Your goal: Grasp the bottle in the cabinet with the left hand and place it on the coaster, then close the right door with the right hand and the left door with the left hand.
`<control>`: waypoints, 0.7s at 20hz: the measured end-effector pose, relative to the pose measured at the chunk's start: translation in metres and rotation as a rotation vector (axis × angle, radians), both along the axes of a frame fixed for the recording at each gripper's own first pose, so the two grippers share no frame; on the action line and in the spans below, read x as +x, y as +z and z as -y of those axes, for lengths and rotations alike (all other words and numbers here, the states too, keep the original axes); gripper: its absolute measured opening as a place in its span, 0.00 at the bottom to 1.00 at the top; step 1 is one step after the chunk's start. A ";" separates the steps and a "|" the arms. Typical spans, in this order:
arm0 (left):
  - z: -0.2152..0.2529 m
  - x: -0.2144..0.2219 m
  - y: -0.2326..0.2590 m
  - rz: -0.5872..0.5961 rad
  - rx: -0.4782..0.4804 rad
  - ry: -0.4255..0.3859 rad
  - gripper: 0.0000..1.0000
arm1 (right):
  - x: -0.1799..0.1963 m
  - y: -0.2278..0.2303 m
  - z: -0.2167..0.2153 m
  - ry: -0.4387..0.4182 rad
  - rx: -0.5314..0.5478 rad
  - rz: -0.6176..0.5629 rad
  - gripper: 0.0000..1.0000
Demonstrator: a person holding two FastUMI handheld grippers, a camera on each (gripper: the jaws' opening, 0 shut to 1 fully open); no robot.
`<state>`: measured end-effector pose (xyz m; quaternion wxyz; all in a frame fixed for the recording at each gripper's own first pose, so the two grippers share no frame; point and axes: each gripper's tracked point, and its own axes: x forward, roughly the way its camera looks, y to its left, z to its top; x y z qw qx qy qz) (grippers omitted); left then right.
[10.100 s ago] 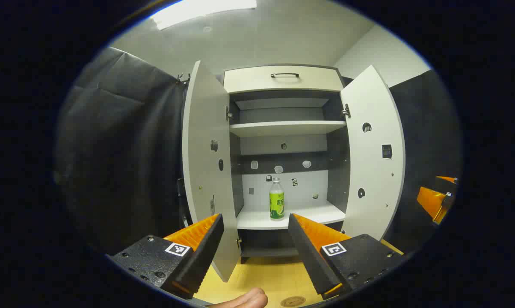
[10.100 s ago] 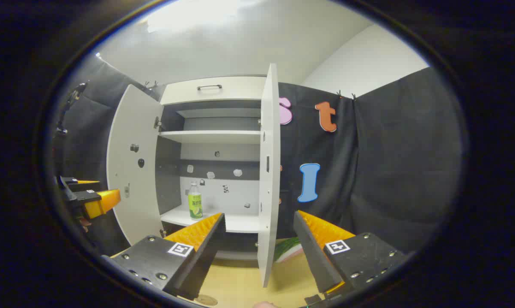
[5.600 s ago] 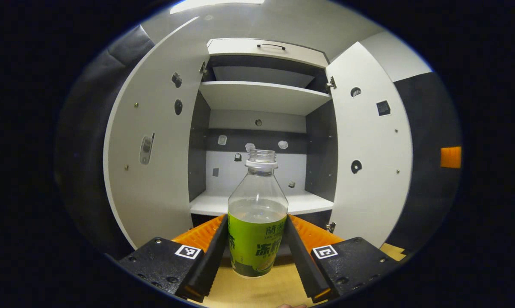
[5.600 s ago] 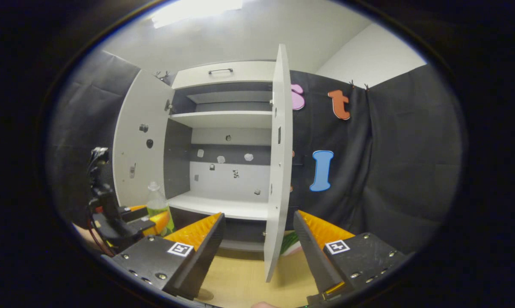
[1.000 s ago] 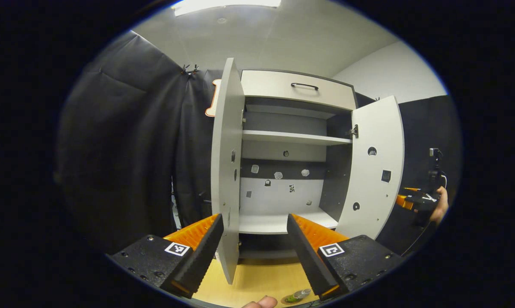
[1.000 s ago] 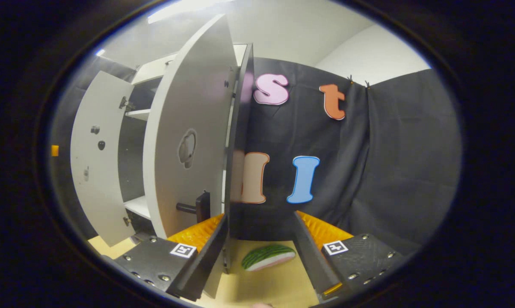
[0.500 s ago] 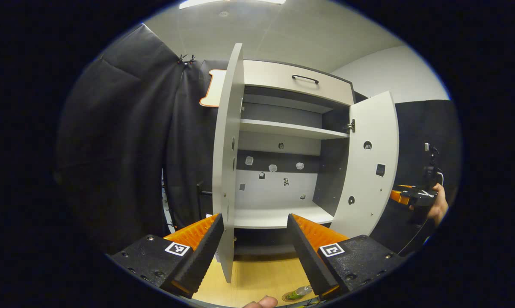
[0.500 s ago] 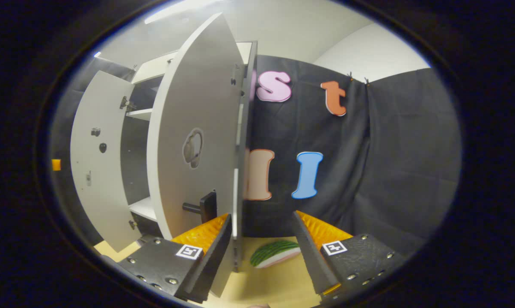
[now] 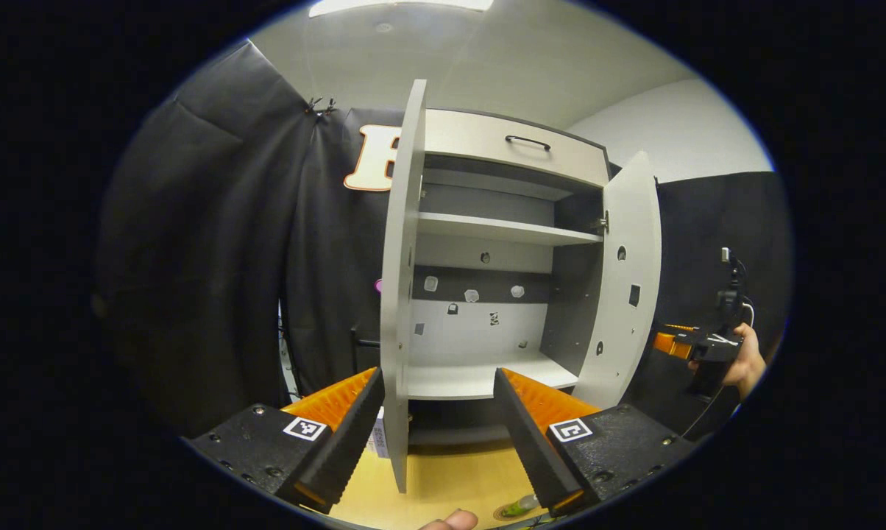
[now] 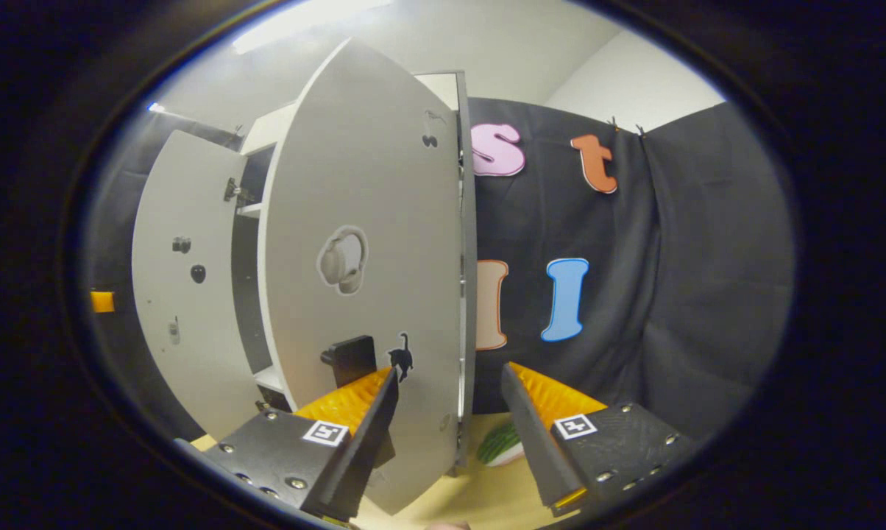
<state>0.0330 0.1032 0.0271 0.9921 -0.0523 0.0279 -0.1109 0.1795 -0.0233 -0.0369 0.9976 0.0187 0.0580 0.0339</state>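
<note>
The white cabinet (image 9: 513,147) has both doors ajar and its lower shelf (image 9: 472,379) is bare. In the left gripper view the left door (image 9: 399,294) stands edge-on just ahead of my open left gripper (image 9: 436,427). The bottle (image 9: 521,506) sits on the round coaster (image 9: 503,513) at the bottom edge, on the wooden table. In the right gripper view the right door (image 10: 369,243) shows its outer face, half swung in. My open right gripper (image 10: 447,419) is against its lower part, just under the black handle (image 10: 349,353). The left door (image 10: 185,280) stands open beyond.
A watermelon-slice toy (image 10: 498,445) lies on the wooden table (image 10: 480,500) by the cabinet's right side. A hand (image 9: 745,364) holds the right gripper (image 9: 697,344) behind the right door (image 9: 627,280). Black cloth walls close in both sides.
The right door has swung further toward the cabinet, with the right gripper following against its outer face. The left gripper has shifted slightly; the left door stays open.
</note>
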 end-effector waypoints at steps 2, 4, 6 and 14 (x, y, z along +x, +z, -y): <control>-0.010 -0.001 -0.002 -0.005 0.004 0.012 0.94 | 0.005 -0.003 -0.011 -0.005 0.004 -0.007 0.87; -0.022 0.001 -0.004 -0.004 0.008 0.034 0.94 | 0.009 -0.004 -0.030 0.024 0.006 -0.008 0.86; -0.032 0.001 -0.007 -0.009 0.004 0.052 0.94 | 0.010 -0.004 -0.047 0.063 0.017 -0.003 0.86; -0.073 0.005 -0.019 -0.034 0.006 0.136 0.95 | 0.013 -0.001 -0.070 0.084 0.000 0.037 0.96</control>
